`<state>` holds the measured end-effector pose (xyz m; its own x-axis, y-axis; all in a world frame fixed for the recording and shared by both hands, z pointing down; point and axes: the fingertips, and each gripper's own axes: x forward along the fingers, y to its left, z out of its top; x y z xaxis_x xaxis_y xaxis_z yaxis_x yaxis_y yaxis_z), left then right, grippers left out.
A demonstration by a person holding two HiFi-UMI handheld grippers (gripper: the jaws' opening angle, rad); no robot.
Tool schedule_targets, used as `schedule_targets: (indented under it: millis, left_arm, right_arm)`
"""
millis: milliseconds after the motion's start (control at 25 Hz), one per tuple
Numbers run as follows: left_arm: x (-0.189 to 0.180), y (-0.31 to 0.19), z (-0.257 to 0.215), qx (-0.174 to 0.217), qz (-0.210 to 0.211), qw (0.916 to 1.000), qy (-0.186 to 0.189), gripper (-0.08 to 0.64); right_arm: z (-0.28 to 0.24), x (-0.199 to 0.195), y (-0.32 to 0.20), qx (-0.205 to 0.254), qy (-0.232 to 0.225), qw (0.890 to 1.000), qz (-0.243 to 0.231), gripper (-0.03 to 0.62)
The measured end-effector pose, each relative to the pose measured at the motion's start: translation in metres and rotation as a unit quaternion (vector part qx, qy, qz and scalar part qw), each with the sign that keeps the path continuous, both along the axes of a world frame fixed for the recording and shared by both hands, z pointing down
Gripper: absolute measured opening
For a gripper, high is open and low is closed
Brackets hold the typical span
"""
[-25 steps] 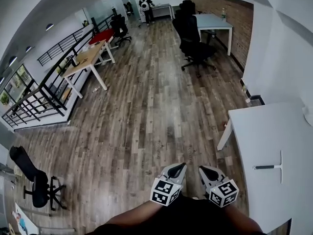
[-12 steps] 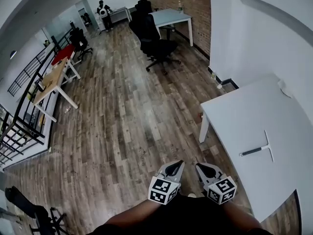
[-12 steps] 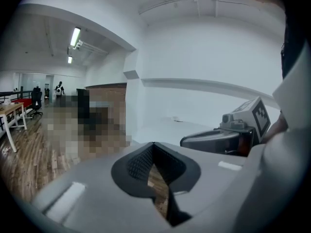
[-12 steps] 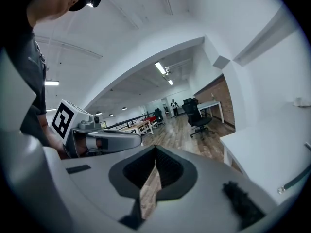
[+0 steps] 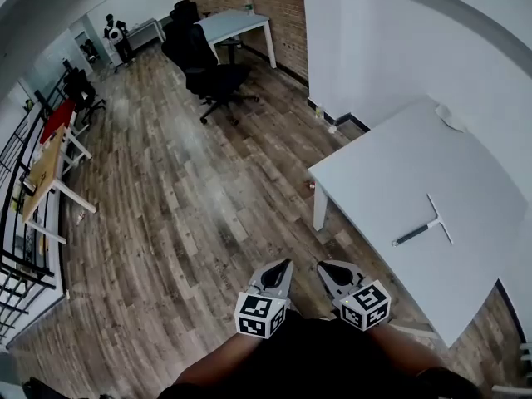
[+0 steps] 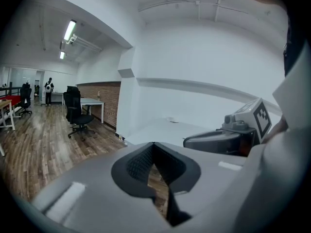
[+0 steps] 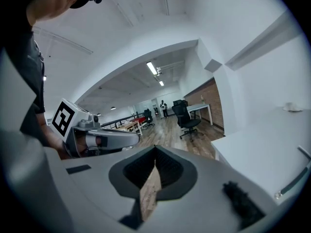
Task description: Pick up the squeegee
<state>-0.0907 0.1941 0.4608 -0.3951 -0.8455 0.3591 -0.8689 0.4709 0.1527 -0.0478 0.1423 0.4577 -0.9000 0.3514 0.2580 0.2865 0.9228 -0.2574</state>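
Note:
The squeegee (image 5: 422, 227) lies flat on the white table (image 5: 382, 165) at the right of the head view, black handle toward me, thin blade across its far end. In the right gripper view the squeegee (image 7: 293, 181) shows at the far right edge. My left gripper (image 5: 281, 264) and right gripper (image 5: 322, 267) are side by side low in the head view, over the wooden floor and short of the table's near corner. Both are shut with nothing held. The left gripper (image 6: 153, 144) and right gripper (image 7: 155, 148) show their pads meeting at the tips.
A small white object (image 5: 449, 116) rests at the table's far corner against the white wall. A black office chair (image 5: 212, 77) and a white desk (image 5: 234, 23) stand by the brick wall. A person (image 5: 112, 32) stands far off. A wooden desk (image 5: 46, 169) and railing are at left.
The view has swung right: the white table and squeegee slid from the right edge toward the middle right. Both grippers moved along together, still shut and side by side.

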Motion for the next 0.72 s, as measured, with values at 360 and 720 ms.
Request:
schedule_targets:
  millis: [360,720]
  left_arm:
    - [-0.063,-0.001,-0.013,0.016,0.048,0.9986,0.014,0.007]
    - [-0.093,-0.012,-0.018,0.027,0.107,0.9936,0.021,0.007]
  right_arm:
    - [-0.024,-0.048,0.011,0.041,0.005,0.998,0.05,0.006]
    - [-0.022,-0.074,0.004,0.059,0.023,0.992,0.107,0.006]
